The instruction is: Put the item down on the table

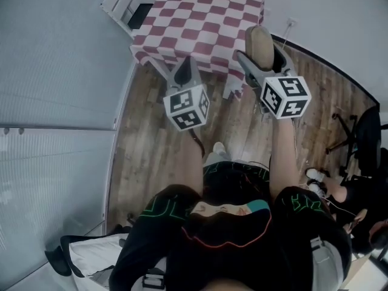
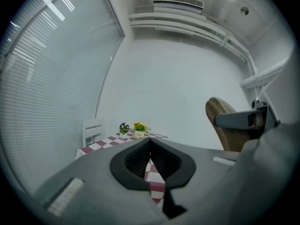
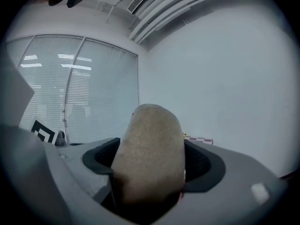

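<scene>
Item [image 1: 259, 41]: tan, oblong, rounded at the top, matte and slightly speckled. It was clamped upright between the fingers of the right gripper [image 1: 260, 64], with its upper end standing well above them. In the right gripper view it filled the gap between the dark pads. It was held in the air and did not rest on anything. In the head view it appeared against the near edge of the surface [image 1: 200, 23].

Left gripper [image 2: 150, 150]: fingers closed together, pads meeting along a thin line, nothing between them. It was held level with the right gripper and to its left, and the two were apart. In the left gripper view the item showed at the right, beside one grey finger of the other tool.

Marker cubes: one on the left gripper [image 1: 187, 107] and one on the right [image 1: 285, 96], both white with black square patterns.

Surface: covered with a red-and-white checked cloth and standing ahead of the person. Two small flower pots [image 2: 135, 128] stood near its far edge, one with purple blooms and one with yellow.

Chair [image 1: 121, 2]: white, slatted, beside the surface on the left.

Floor [image 1: 151, 138]: wooden planks beneath both grippers.

Blinds [image 1: 54, 71]: pale, closed, along the left wall.
</scene>
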`<state>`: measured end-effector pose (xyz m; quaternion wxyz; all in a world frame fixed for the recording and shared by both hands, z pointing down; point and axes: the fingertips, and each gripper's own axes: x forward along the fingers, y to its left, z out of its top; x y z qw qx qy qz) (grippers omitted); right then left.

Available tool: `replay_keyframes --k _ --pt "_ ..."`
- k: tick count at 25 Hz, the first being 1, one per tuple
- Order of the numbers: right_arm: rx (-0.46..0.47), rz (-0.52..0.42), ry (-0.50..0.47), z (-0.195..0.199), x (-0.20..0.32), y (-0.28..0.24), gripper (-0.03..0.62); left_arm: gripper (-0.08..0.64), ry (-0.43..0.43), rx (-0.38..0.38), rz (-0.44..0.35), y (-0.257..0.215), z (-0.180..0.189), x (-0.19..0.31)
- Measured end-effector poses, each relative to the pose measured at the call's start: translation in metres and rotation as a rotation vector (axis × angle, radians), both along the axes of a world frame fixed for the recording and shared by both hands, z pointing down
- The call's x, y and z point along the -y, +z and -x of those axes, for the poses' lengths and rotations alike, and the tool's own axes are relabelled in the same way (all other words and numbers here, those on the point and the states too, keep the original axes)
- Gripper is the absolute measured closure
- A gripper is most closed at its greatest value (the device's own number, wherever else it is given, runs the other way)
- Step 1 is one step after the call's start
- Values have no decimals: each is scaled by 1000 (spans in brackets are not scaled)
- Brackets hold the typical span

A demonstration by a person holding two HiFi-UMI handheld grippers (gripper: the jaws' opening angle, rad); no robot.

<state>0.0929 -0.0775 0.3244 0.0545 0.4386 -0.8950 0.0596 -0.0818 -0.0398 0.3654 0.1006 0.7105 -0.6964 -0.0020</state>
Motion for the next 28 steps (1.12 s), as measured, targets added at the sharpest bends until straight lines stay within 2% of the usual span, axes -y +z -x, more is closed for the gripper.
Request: replay_keyframes --k 3,5,13,19,24,28 --pt "0 0 -16 10 8 -2 175 551 -30 71 0 -1 10 3" --pt "7 1 -28 14 11 -4 175 551 -43 88 -9 -5 13 6" --pt "62 -5 -22 12 24 -13 175 551 -53 106 -38 -17 20 10" --pt "58 -43 -8 4 31 -26 175 551 -38 111 -61 -28 11 21" --pt "62 -26 0 0 44 -17 175 551 -19 120 -51 -19 5 32" --pt "75 -2 -12 8 59 -6 175 551 -40 122 -26 -10 15 41"
